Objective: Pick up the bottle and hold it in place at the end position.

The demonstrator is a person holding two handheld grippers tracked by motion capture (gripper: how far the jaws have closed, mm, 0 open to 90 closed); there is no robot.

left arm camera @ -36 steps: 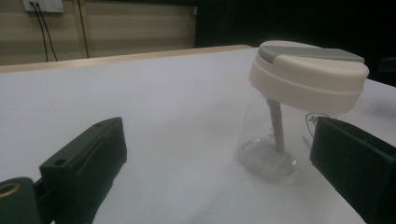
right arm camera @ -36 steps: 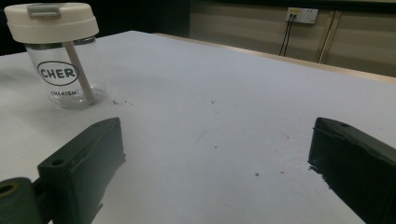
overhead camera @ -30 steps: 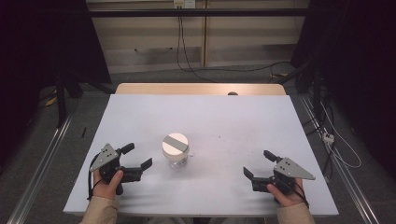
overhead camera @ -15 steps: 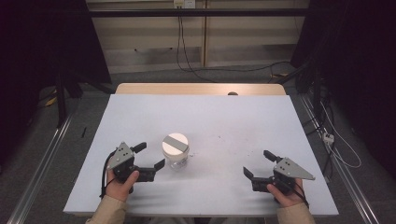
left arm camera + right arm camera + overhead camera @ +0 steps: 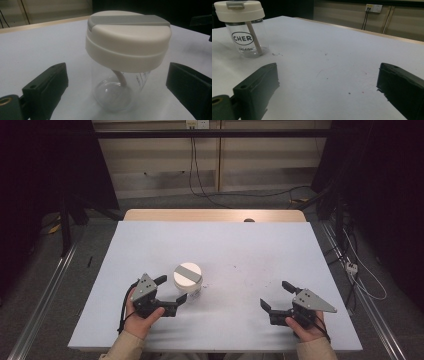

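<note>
A clear jar (image 5: 187,279) with a cream lid and a grey strip across the top stands upright on the white table (image 5: 230,240), left of the middle. My left gripper (image 5: 172,289) is open right beside it. In the left gripper view the jar (image 5: 127,50) stands between the two spread jaws of that gripper (image 5: 116,82), touching neither. A pale straw-like stick leans inside the glass. My right gripper (image 5: 274,294) rests open and empty near the front right. In the right gripper view the jar (image 5: 242,27) stands far off at the upper left of that gripper (image 5: 327,75).
A wooden strip (image 5: 215,215) borders the table's far edge, with a small dark object (image 5: 248,220) on it. Cables (image 5: 360,275) lie on the floor to the right. Metal rails (image 5: 45,300) run along the table's left side.
My left gripper has moved right across the table until its open jaws stand around the jar. The right gripper and the jar have stayed put.
</note>
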